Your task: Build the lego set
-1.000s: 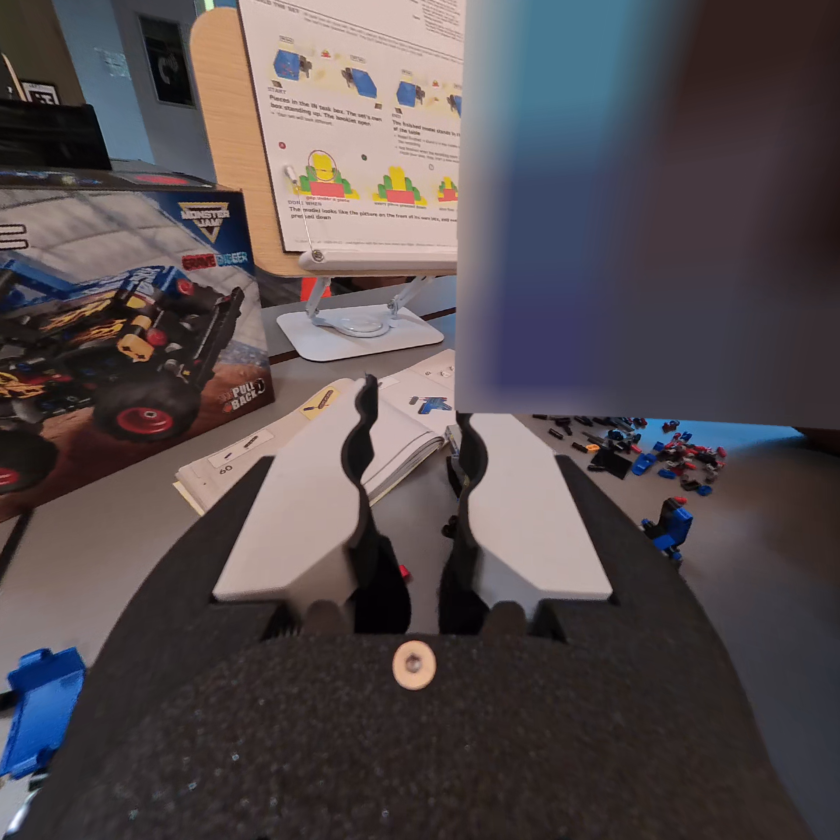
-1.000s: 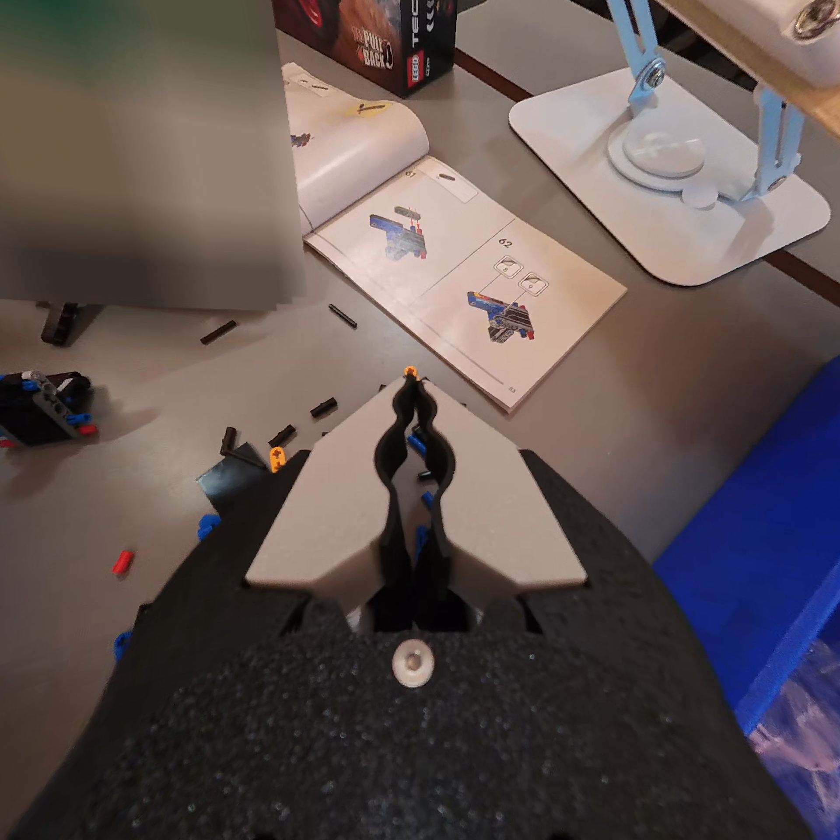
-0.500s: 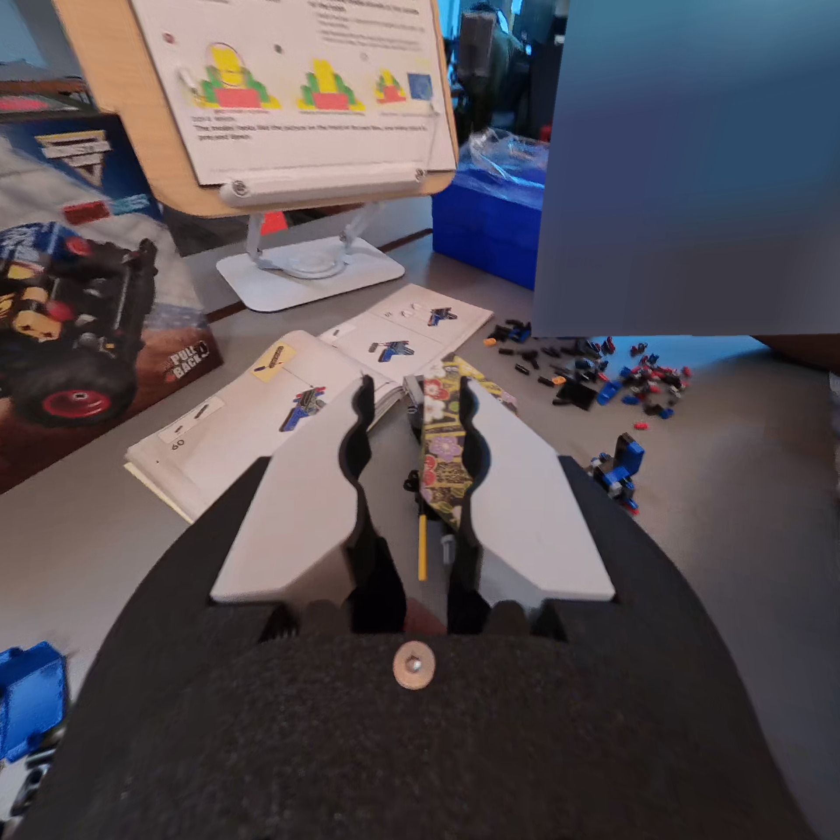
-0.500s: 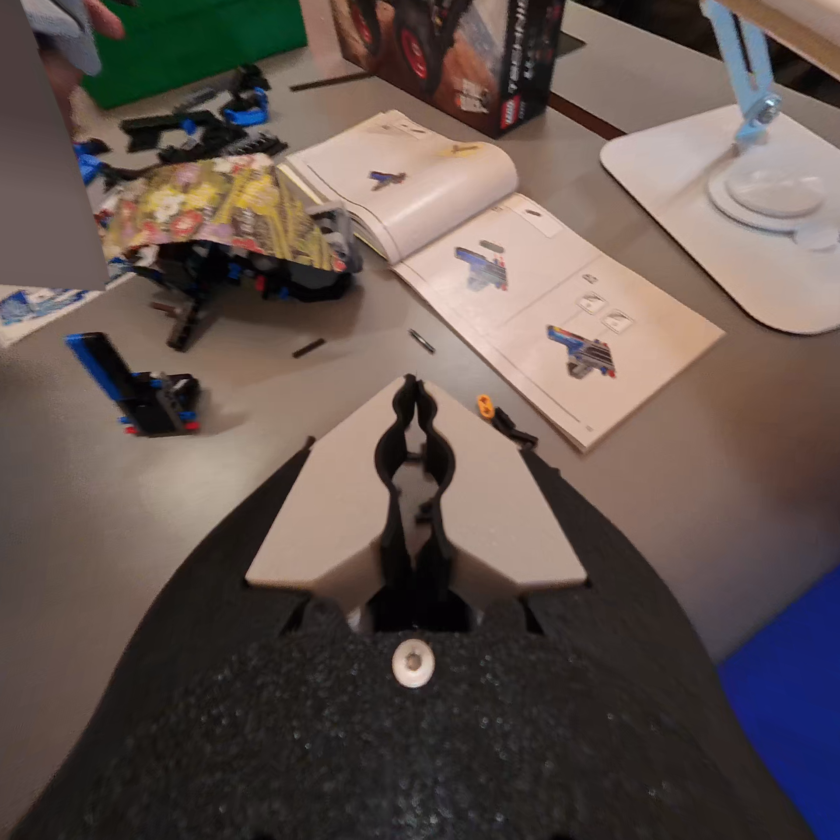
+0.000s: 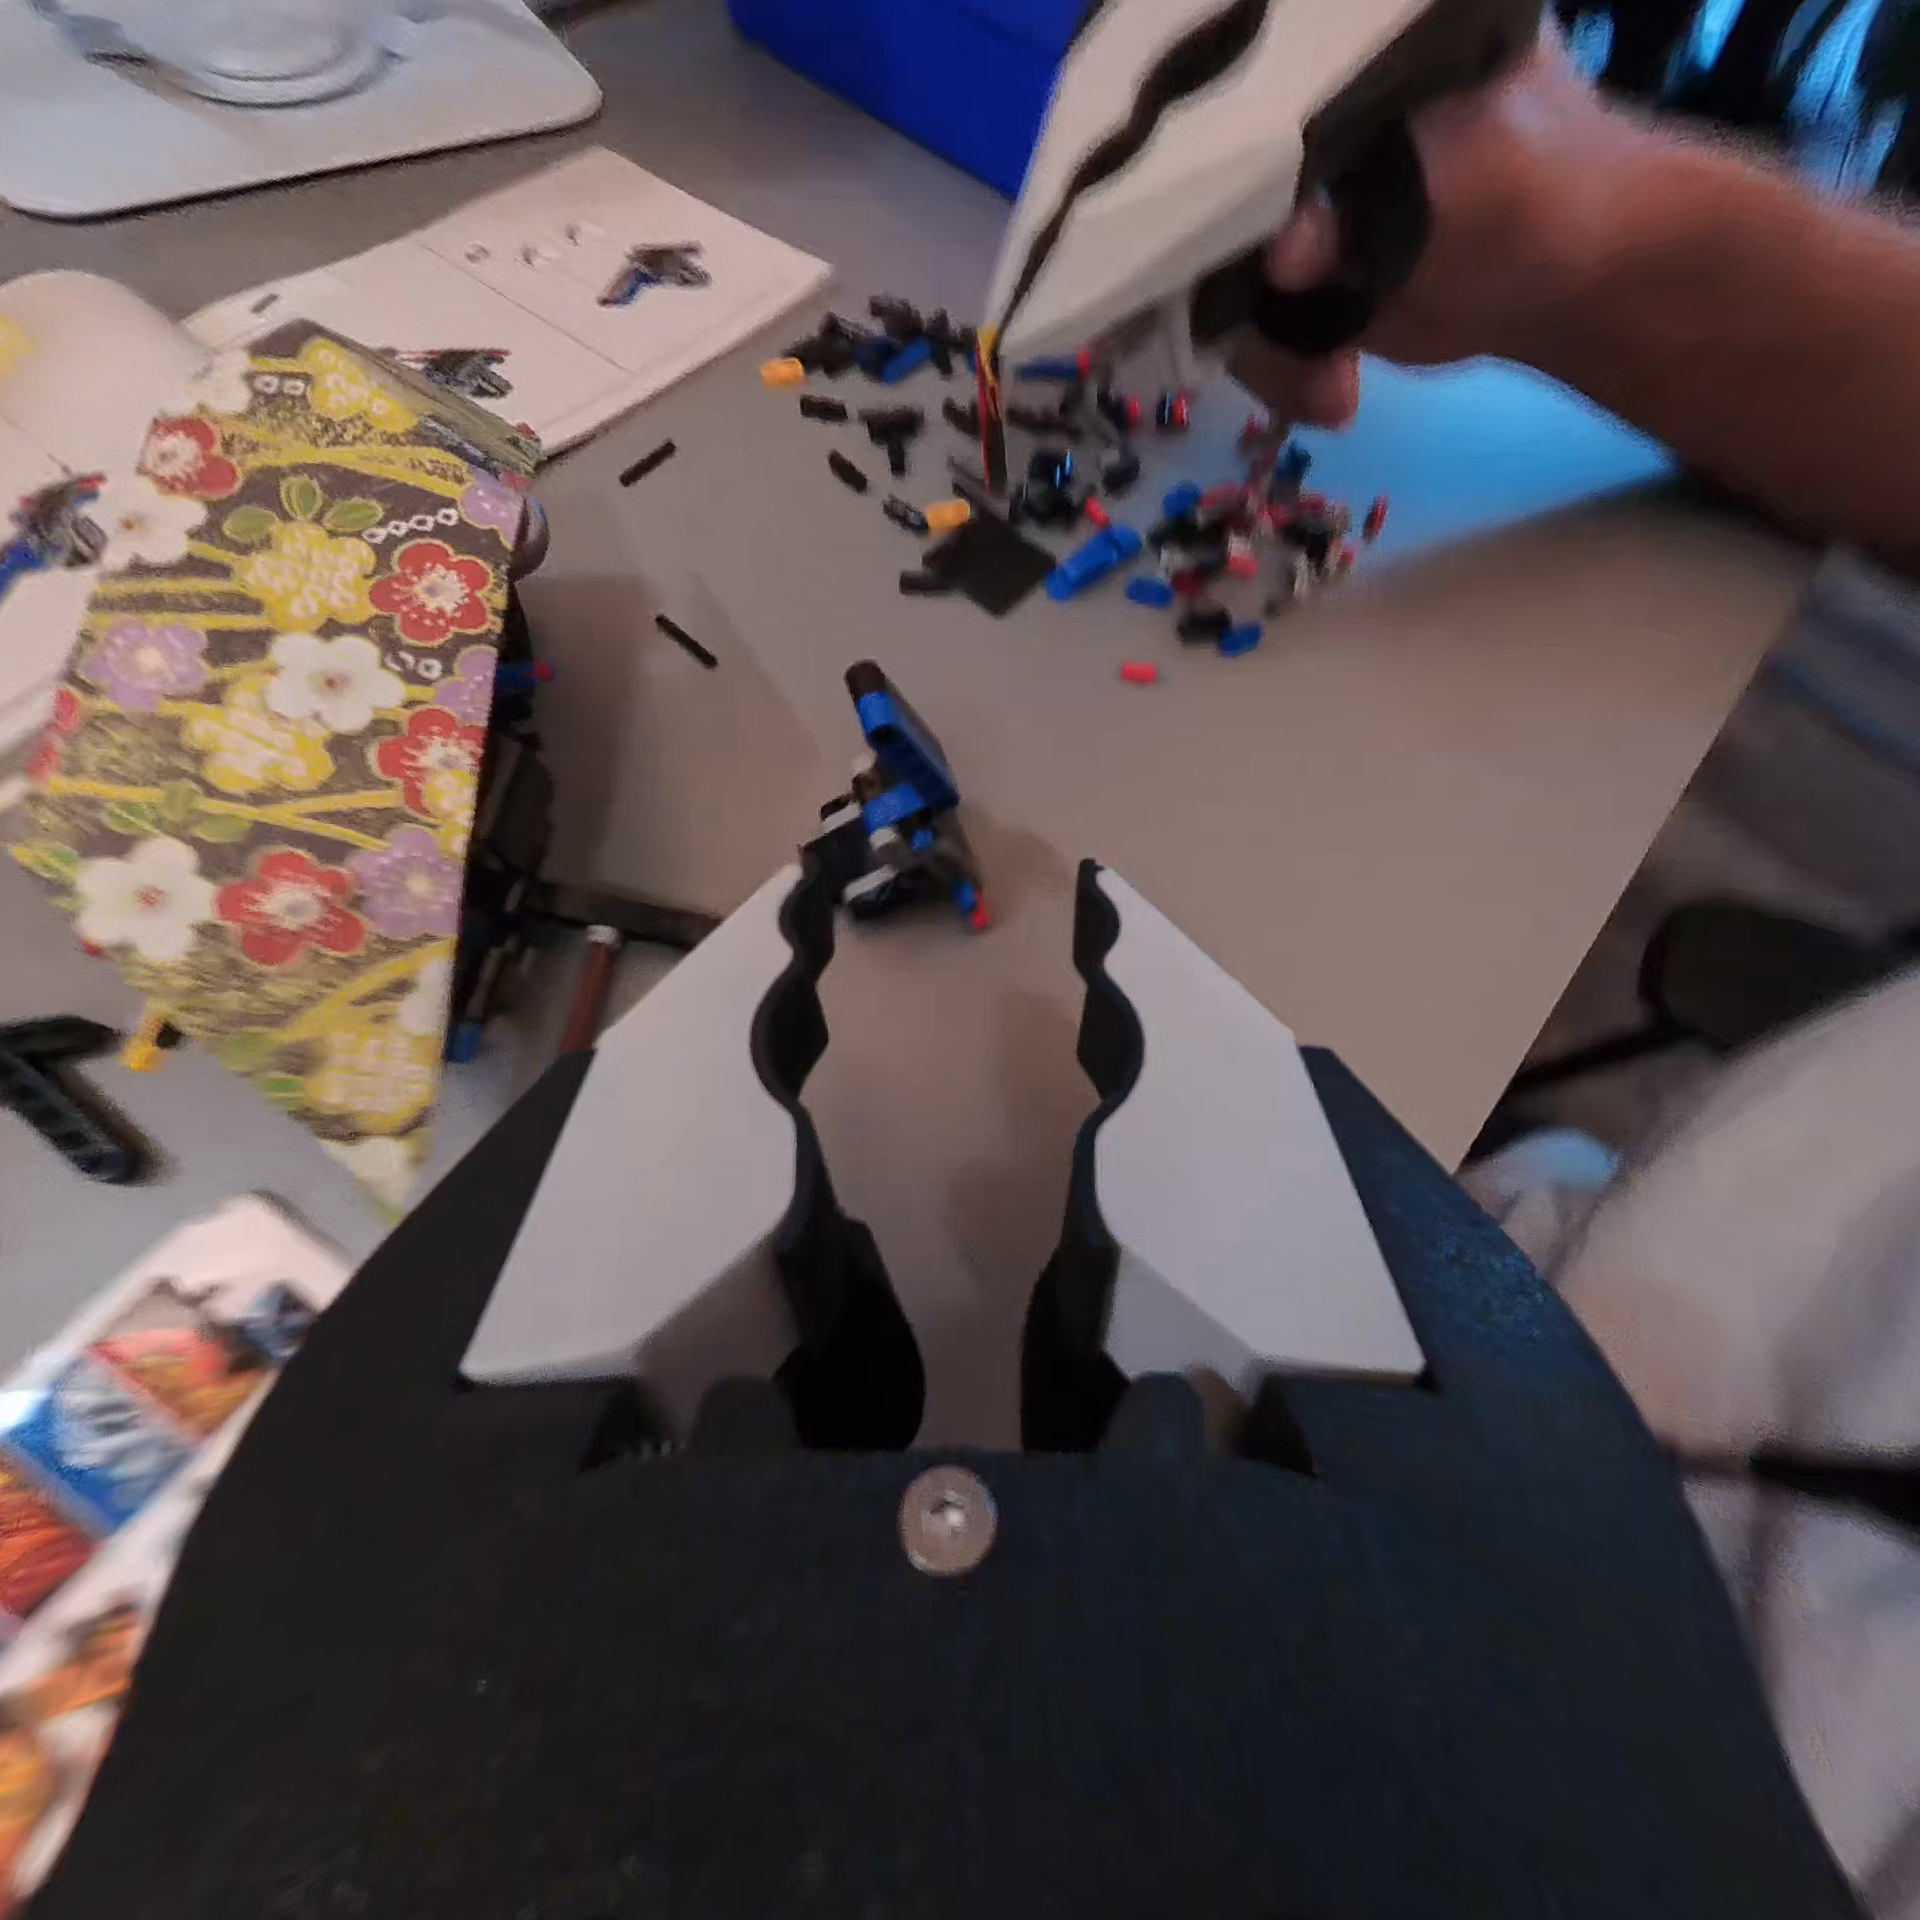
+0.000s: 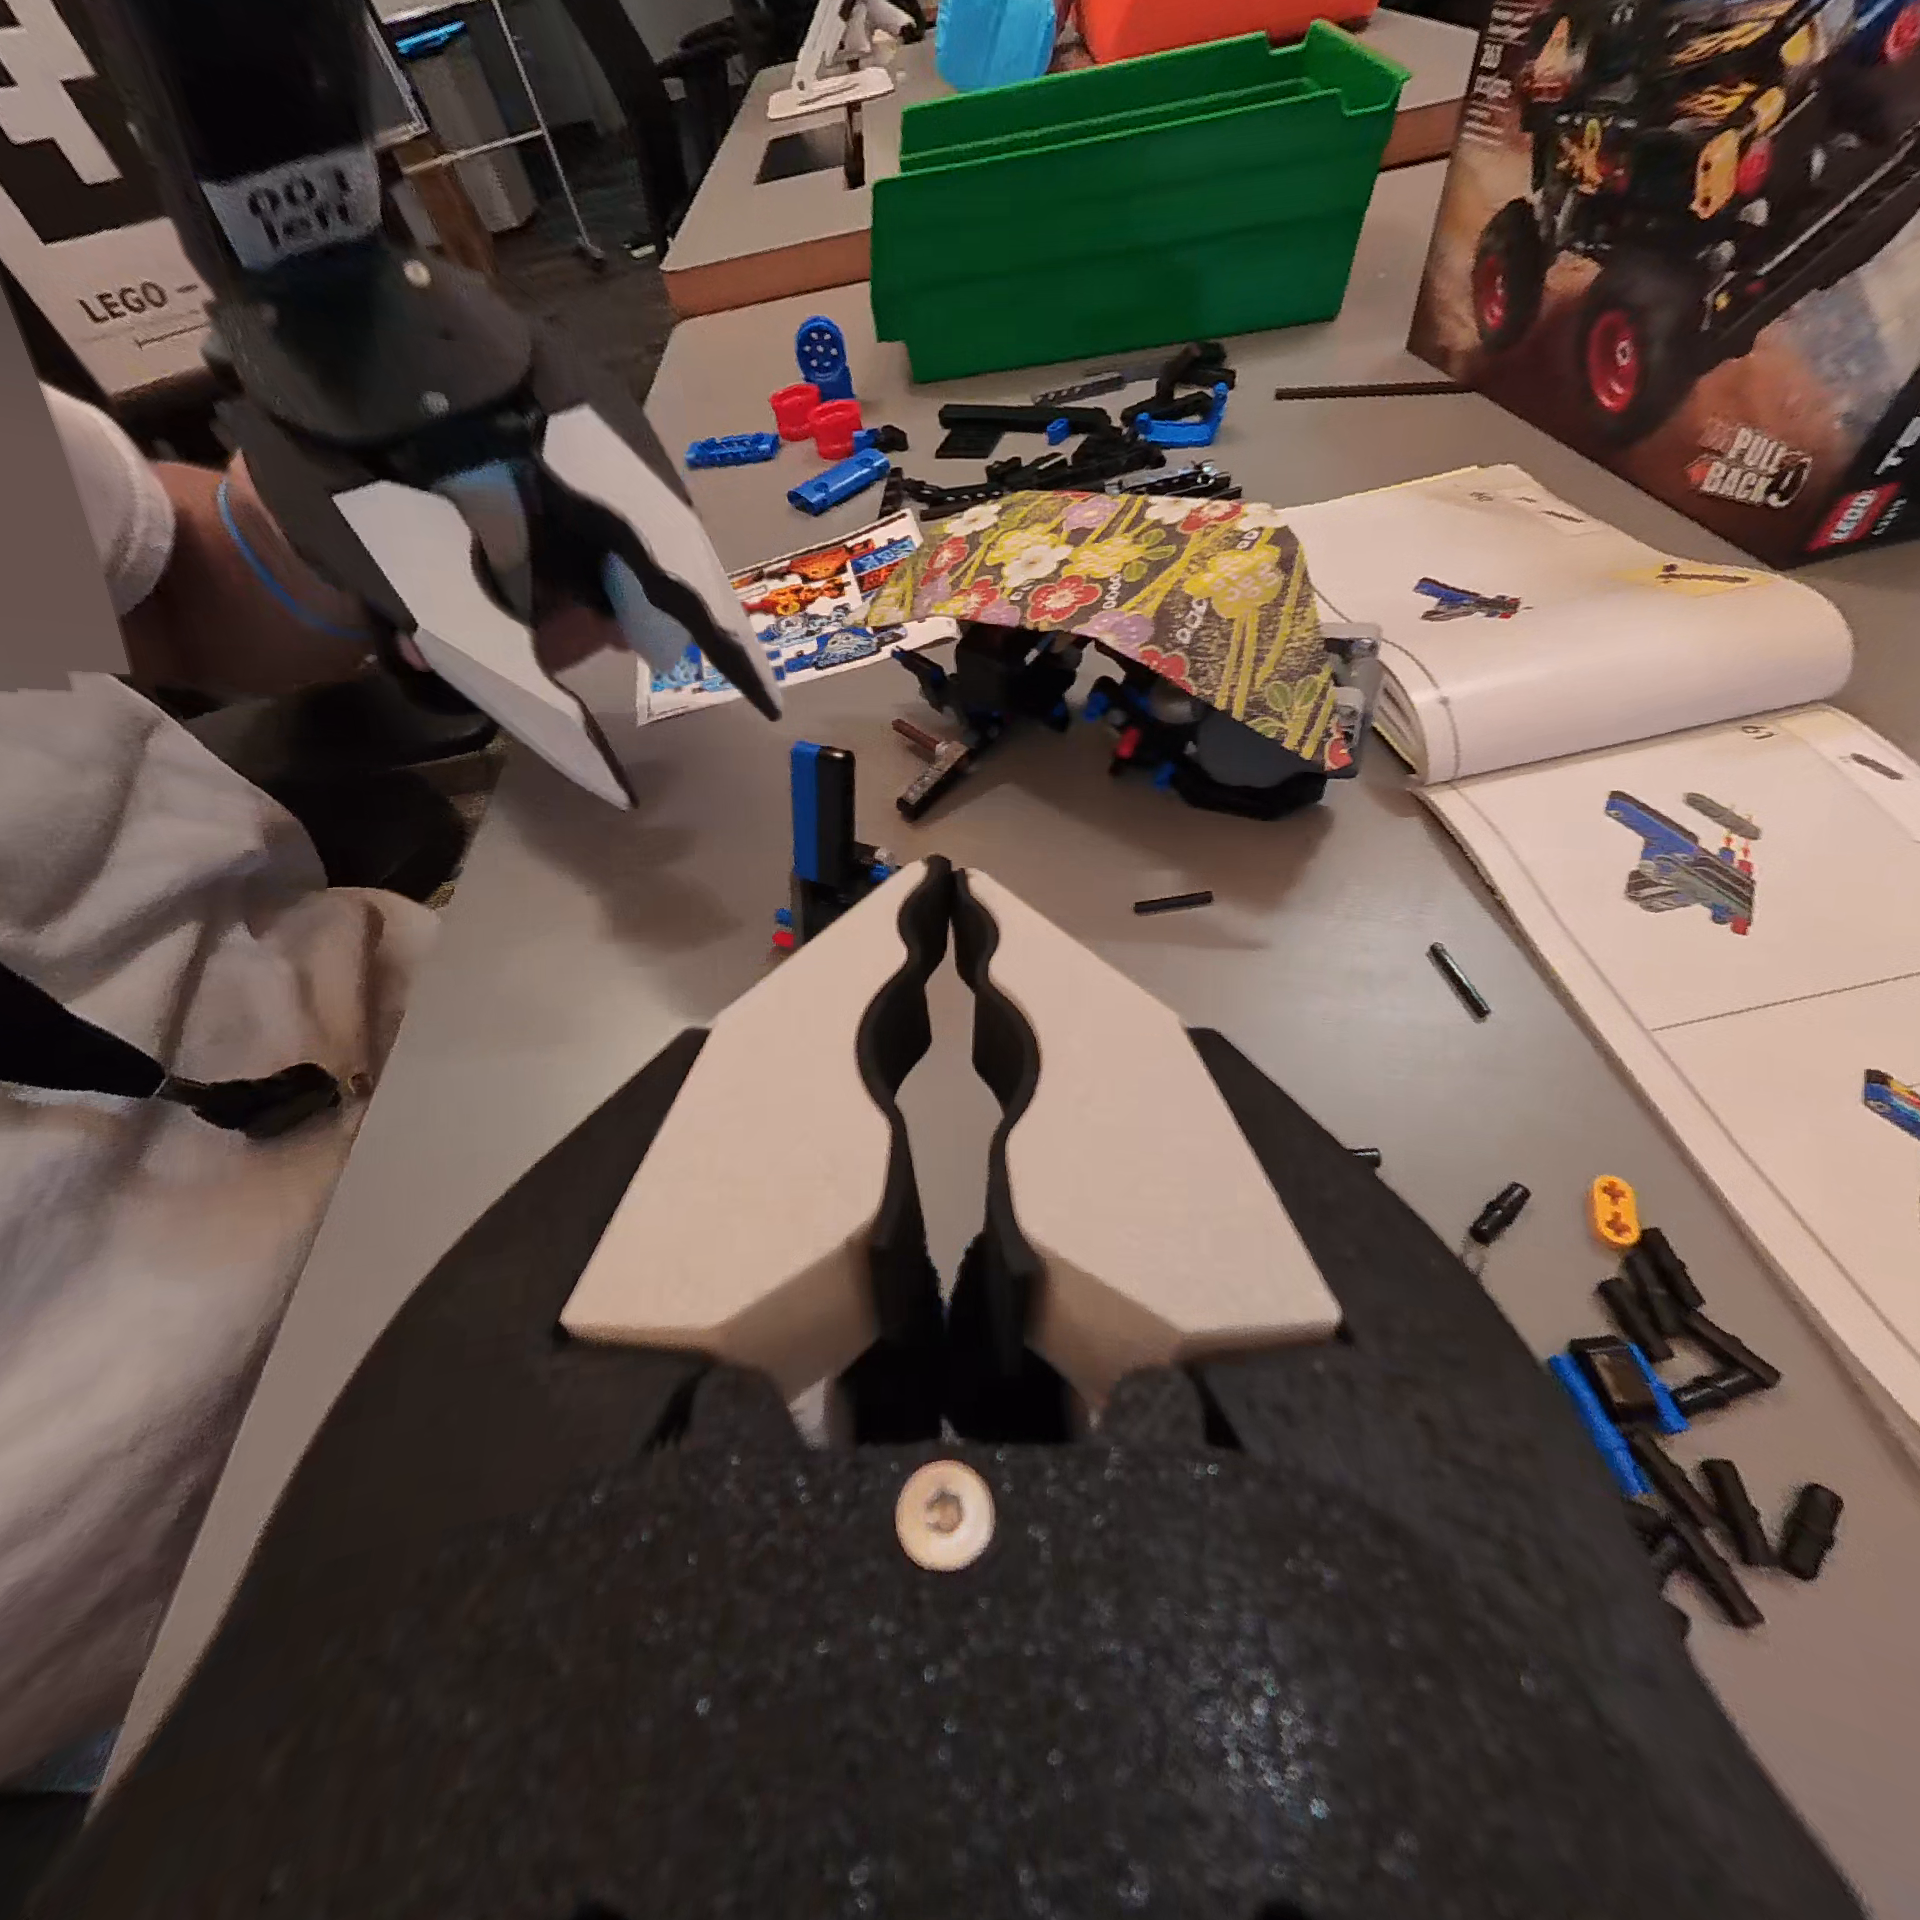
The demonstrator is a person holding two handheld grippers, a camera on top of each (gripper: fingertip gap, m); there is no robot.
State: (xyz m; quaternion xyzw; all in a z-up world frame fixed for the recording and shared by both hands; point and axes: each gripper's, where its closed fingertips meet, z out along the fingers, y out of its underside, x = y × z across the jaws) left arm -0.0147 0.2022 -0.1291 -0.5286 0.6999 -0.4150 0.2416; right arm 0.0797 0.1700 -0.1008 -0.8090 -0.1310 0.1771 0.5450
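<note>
A small blue and black lego assembly (image 5: 899, 800) stands on the grey table just beyond my left gripper (image 5: 945, 883), which is open and empty. The assembly also shows in the right wrist view (image 6: 821, 810), just left of and behind my right gripper (image 6: 940, 873), which is shut with nothing visible between its tips. The partly built black model (image 6: 1226, 748) lies under a floral sheet (image 6: 1122, 592), left of the left gripper (image 5: 291, 675). The left gripper (image 6: 696, 758) shows in the right wrist view, the right gripper (image 5: 1143, 156) in the left wrist view.
An open instruction booklet (image 6: 1662, 883) lies at the right. A pile of loose small pieces (image 5: 1143, 499) sits under the right gripper. A green bin (image 6: 1122, 208), the set's box (image 6: 1683, 260) and a sticker sheet (image 6: 800, 613) stand farther off. The table edge (image 5: 1558, 987) runs close by.
My left gripper swung down and right from the box and paper stand to the small assembly and opened wider. My right gripper swung left from the booklet toward the assembly and stayed shut.
</note>
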